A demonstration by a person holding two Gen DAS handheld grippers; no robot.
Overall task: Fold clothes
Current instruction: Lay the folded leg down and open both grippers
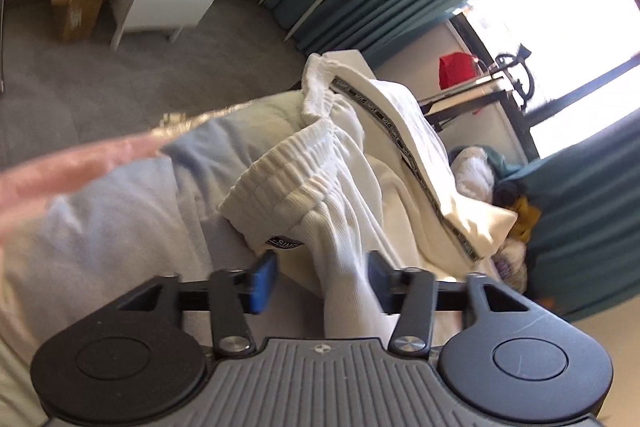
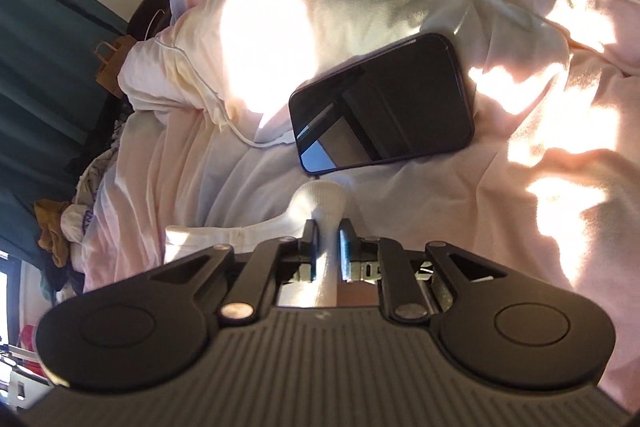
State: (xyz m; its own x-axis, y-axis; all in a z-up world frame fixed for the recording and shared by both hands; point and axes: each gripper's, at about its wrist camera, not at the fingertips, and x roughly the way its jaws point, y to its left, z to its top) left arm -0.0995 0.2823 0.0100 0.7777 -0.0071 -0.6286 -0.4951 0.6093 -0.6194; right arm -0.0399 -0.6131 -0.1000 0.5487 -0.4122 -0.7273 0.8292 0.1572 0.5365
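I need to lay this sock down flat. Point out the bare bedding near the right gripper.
Free: pink sheet right of the black phone, and the patch between the phone and the white sock. Crowded: white charging cable and clothes pile to the left.

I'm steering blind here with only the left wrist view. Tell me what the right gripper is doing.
Observer: The right gripper is shut on a white ribbed sock, over the pale pink bedsheet.
Operator: Report anything lying close ahead of it.
Observer: A black glossy smartphone lies face up just beyond the sock's tip.
Operator: Say whether it's plugged in.
Observer: A thin white cable runs to the phone's lower edge.
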